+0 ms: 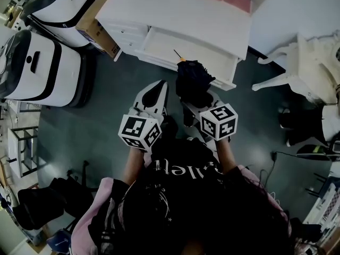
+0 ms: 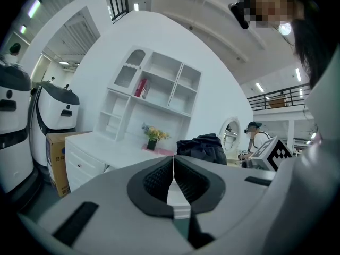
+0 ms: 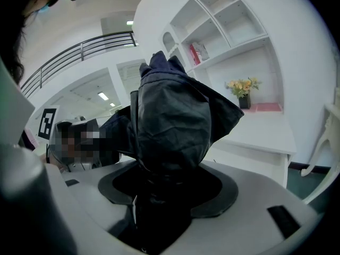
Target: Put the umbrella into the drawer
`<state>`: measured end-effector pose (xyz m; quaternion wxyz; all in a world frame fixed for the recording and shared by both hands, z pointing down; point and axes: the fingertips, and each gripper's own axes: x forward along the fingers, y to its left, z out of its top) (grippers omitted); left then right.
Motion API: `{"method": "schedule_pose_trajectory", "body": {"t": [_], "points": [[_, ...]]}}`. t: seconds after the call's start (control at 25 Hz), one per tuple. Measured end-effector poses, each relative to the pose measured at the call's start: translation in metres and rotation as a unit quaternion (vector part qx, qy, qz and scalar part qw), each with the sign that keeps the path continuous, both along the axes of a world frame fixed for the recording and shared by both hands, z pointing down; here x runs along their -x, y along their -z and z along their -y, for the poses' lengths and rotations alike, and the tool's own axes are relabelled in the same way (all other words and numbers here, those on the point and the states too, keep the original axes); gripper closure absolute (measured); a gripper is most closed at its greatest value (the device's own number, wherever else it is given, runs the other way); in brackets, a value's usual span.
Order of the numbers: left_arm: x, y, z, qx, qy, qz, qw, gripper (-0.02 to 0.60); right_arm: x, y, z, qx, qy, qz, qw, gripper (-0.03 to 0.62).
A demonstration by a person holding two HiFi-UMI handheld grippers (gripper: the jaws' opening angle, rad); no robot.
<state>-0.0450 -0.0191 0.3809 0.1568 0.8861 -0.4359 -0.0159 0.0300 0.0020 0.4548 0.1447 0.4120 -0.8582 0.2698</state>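
Note:
A folded black umbrella (image 1: 194,83) is clamped in my right gripper (image 1: 197,102), standing up from the jaws (image 3: 170,126). It hangs just in front of the open white drawer (image 1: 188,52) of the white desk (image 1: 175,12). A small orange-tipped stick lies in the drawer (image 1: 179,57). My left gripper (image 1: 154,97) is beside it to the left, jaws shut on nothing (image 2: 173,180). In the left gripper view the umbrella (image 2: 203,147) shows to the right.
Two white robot-like machines (image 1: 37,62) and a cardboard box (image 1: 98,33) stand left of the desk. A white chair (image 1: 305,62) is at the right. Shelves with a flower pot (image 2: 153,137) rise behind the desk. Cables and bags lie on the floor around me.

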Motion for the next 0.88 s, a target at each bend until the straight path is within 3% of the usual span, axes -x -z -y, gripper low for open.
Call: {"method": "schedule_pose_trajectory", "body": {"t": [0.48,0.88], "points": [[0.064,-0.003,0.106,0.001,-0.041,-0.014,0.9991,0.565,0.063,-0.003,0.092,0.009,-0.04,-0.015,0.999,0.309],[0.083,-0.014,0.138,0.014,-0.065,-0.016,0.9977,0.565,0.078,-0.011,0.118,0.022,-0.068,-0.023,0.997,0.309]]}}
